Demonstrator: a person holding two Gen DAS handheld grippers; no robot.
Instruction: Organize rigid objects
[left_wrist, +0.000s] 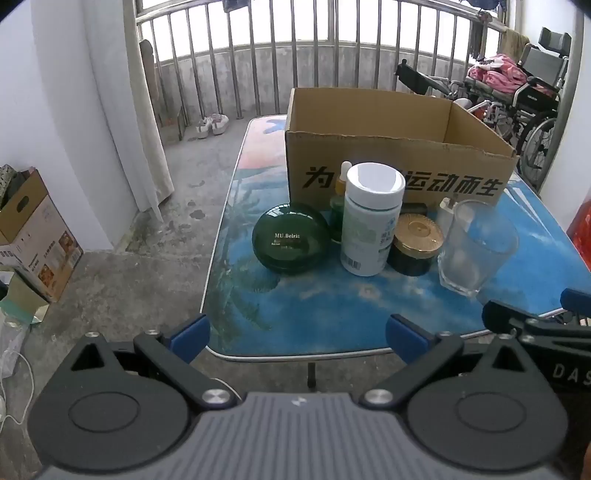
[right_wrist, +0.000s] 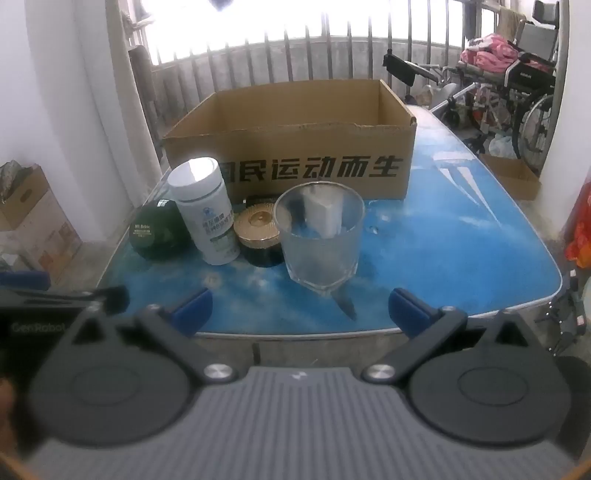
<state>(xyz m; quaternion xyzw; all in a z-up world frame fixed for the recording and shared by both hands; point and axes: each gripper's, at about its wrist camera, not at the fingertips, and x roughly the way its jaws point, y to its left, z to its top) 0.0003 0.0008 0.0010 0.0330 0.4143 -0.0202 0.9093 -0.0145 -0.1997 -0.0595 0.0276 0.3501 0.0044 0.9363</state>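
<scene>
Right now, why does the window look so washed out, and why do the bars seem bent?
Right wrist view: backlight blows the window white and glares off the white bottle cap. Left wrist view: exposure is milder, so the bars show clearly. Both views: the fisheye lens curves straight lines near the edges.

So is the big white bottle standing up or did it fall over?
Standing up. The white bottle rests on its base on the table, with its white cap on top.
</scene>
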